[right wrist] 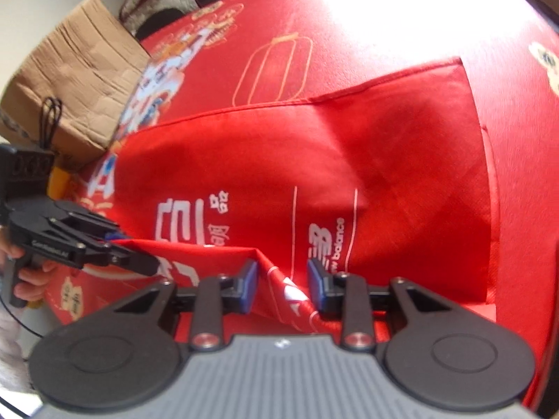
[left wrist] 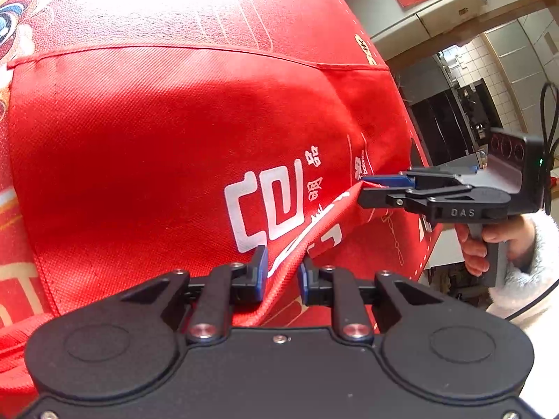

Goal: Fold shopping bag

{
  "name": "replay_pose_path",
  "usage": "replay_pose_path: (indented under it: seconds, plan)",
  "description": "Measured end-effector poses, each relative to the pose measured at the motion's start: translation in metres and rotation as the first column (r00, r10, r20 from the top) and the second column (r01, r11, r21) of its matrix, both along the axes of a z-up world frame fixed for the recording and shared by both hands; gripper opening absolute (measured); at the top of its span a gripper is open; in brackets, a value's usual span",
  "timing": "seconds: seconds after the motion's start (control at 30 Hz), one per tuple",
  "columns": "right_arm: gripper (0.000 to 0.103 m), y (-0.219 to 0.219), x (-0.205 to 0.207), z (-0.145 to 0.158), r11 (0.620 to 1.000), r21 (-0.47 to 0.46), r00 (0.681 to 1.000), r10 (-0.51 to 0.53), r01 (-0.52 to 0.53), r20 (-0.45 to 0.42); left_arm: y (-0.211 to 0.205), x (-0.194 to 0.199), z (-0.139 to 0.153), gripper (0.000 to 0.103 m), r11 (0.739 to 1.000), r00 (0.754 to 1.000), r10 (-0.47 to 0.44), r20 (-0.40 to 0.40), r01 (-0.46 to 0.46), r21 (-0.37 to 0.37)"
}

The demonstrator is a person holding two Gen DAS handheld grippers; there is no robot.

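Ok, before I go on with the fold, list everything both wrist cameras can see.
shopping bag: one, red with white print, lying on the tablecloth, near edge lifted
tablecloth: one, red with cartoon prints, under the bag
cardboard box: one, brown, past the table's far left in the right wrist view
kitchen cabinets: pale, background right in the left wrist view
left gripper: black, blue fingers around the bag's raised edge
right gripper: black, blue fingers, bag edge between them, not pressed
hand: one, white fluffy sleeve, on the right gripper's handle
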State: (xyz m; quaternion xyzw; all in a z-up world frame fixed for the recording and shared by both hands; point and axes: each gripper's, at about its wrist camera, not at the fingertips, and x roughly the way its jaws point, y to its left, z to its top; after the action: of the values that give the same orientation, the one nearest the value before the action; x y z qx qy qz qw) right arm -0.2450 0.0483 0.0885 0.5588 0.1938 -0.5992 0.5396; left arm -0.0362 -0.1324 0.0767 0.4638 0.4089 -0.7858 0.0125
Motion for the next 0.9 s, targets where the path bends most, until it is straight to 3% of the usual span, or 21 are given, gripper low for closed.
replay_pose_path:
  seconds: [0.17,0.3,0.37,0.4,0.43,0.6,0.67,0.73,0.83,0.9]
  plan:
    - [0.033,-0.030,0.011,0.005,0.989,0.133,0.993,0.072,-0.059,-0.092,0.004,-0.001,0.001,0.020,1.000,1.000,-0.023,-0.021,0.022,-0.011]
    - [0.036,-0.055,0.024,0.005,0.965,0.226,0.969,0.175,-0.133,-0.175,0.003,0.004,-0.002,0.019,1.000,0.998,-0.029,-0.048,0.029,-0.008]
    - [0.064,-0.067,0.034,0.003,0.945,0.292,0.936,0.231,-0.150,-0.267,0.005,0.007,-0.004,0.018,1.000,0.998,-0.030,-0.062,0.030,-0.009]
    - [0.103,-0.073,0.037,-0.002,0.929,0.347,0.907,0.249,-0.125,-0.339,0.006,0.008,-0.004,0.018,0.999,0.997,-0.032,-0.070,0.031,-0.009]
    - [0.102,-0.078,0.038,-0.008,0.914,0.392,0.882,0.267,-0.105,-0.389,0.007,0.010,-0.006,0.017,1.000,0.996,-0.031,-0.078,0.031,-0.006]
    - [0.102,-0.089,0.030,-0.048,0.892,0.419,0.916,0.300,-0.170,-0.267,0.007,0.015,-0.010,0.018,1.000,0.995,-0.020,-0.096,0.022,0.015]
    - [0.102,-0.091,0.036,-0.065,0.887,0.424,0.911,0.316,-0.184,-0.266,0.005,0.015,-0.011,0.018,1.000,0.995,-0.018,-0.096,0.020,0.024]
    - [0.102,-0.092,0.053,-0.077,0.881,0.423,0.874,0.366,-0.214,-0.319,0.003,0.014,-0.011,0.018,0.999,0.995,-0.019,-0.097,0.022,0.031]
    - [0.102,-0.094,0.084,-0.098,0.856,0.434,0.781,0.466,-0.280,-0.415,0.001,0.014,-0.013,0.018,0.999,0.995,-0.013,-0.098,0.017,0.042]
    - [0.102,-0.098,0.082,-0.113,0.850,0.441,0.800,0.467,-0.288,-0.377,0.000,0.015,-0.013,0.018,0.999,0.995,-0.005,-0.100,0.010,0.048]
